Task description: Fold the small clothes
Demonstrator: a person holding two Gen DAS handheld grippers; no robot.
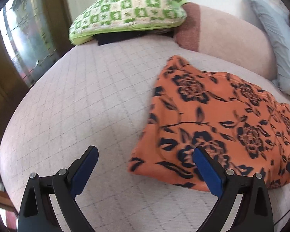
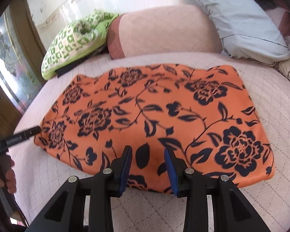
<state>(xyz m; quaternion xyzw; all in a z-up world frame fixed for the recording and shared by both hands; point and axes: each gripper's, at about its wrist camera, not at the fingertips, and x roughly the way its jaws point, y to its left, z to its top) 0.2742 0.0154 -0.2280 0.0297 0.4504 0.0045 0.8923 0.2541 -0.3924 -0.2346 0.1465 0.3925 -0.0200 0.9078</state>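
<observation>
Nearest in the right wrist view, the right tool (image 2: 147, 153) hangs over the near hem of the orange floral garment (image 2: 154, 112) with its blue-padded fingers (image 2: 125, 166) partly apart and nothing between them; it looks placed there to come down on that hem rather than to hold anything yet. In the left wrist view the left tool (image 1: 145, 155) stands wide apart and empty above the bed (image 1: 87, 96), one finger over bare quilted cover and the other over the garment's near left corner, which suits a pinch at that corner. From the right wrist view that same tool pokes in from the left edge, its tip at or just beside the cloth's left corner, with part of the person's hand (image 2: 8, 172) gripping its handle below. The garment itself lies spread in a flat, roughly rectangular shape on the pale quilted bed, its far edge slightly wavy; it may already be folded once, though the layers cannot be told from here. Lying flat and square to both tools, it seems set up for the next fold, probably lifting the near edge or one side over. Beyond it sit a green-and-white patterned cushion (image 2: 73, 44) resting on something dark, a pink bolster (image 2: 164, 32), and a pale blue pillow (image 2: 241, 19), all well apart from the cloth.
</observation>
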